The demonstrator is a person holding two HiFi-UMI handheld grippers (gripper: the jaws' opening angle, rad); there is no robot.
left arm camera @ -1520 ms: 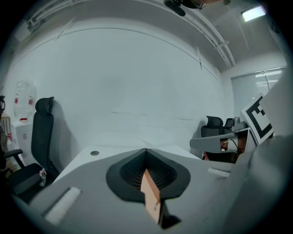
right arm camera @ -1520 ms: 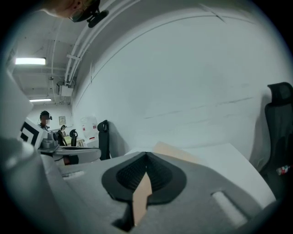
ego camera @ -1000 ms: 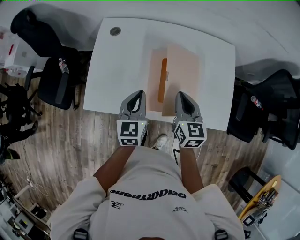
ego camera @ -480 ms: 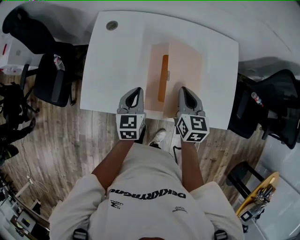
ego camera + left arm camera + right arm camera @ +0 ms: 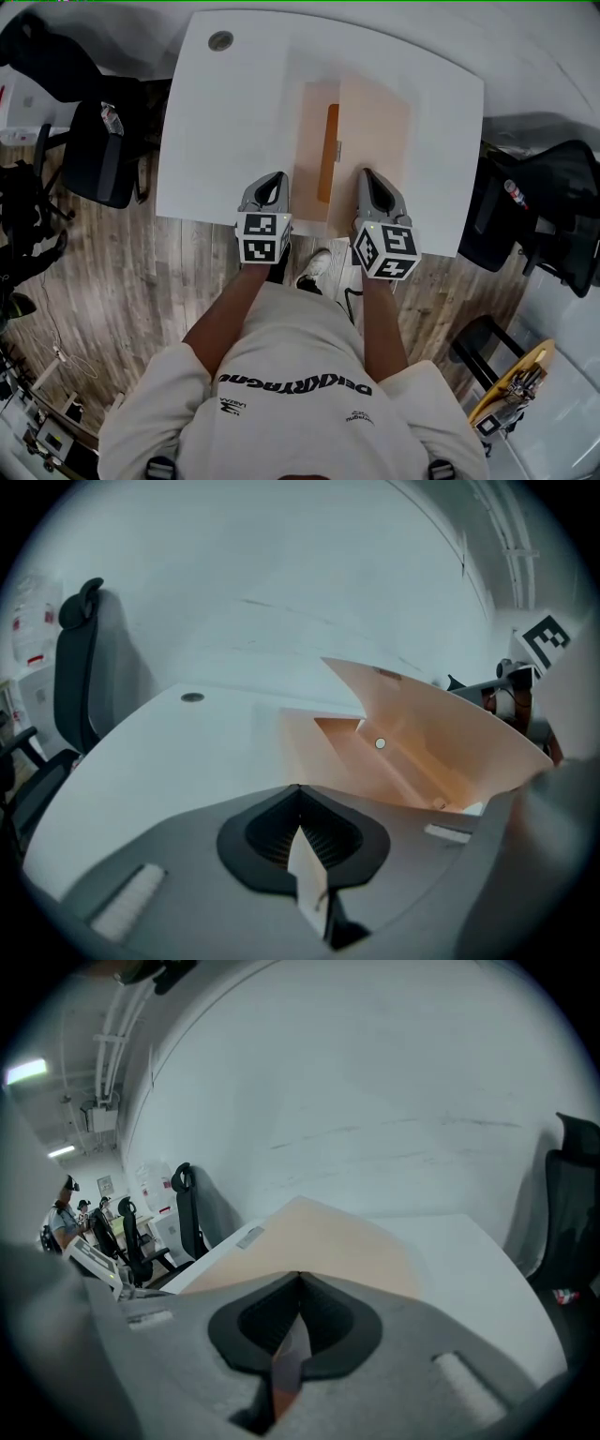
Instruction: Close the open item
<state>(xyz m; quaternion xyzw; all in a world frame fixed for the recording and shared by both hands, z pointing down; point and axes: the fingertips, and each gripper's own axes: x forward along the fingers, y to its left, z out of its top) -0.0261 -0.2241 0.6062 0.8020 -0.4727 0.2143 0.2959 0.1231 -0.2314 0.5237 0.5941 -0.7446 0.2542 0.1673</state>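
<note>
Folder [image 5: 361, 141], peach-coloured and open, lies on the right-hand middle of a white table [image 5: 234, 122], reaching to its near edge. From the head view it has a pale left leaf, a darker orange strip down the middle and a wider right leaf. Its near edge is hidden behind the grippers.

At far left a black chair [image 5: 98, 155] stands beside the table, partly cut off. A small round hole [image 5: 220, 40] sits in the table's far left corner.

The left gripper [image 5: 270, 183] hovers at the near table edge, just left of the folder. Its jaws are pressed together with nothing between them. In its own view the folder's right leaf [image 5: 441, 752] stands tilted up like a flap, with a small round snap [image 5: 380, 743] inside. The gripper's body covers the folder's near part.

The right gripper [image 5: 370, 178] overlaps the right leaf's near end, and whether it touches cannot be told. Its jaws are also together and empty. Its view shows only the leaf's outer face [image 5: 319, 1241], so the inside is hidden.

Another black chair [image 5: 534, 216] stands at far right.
</note>
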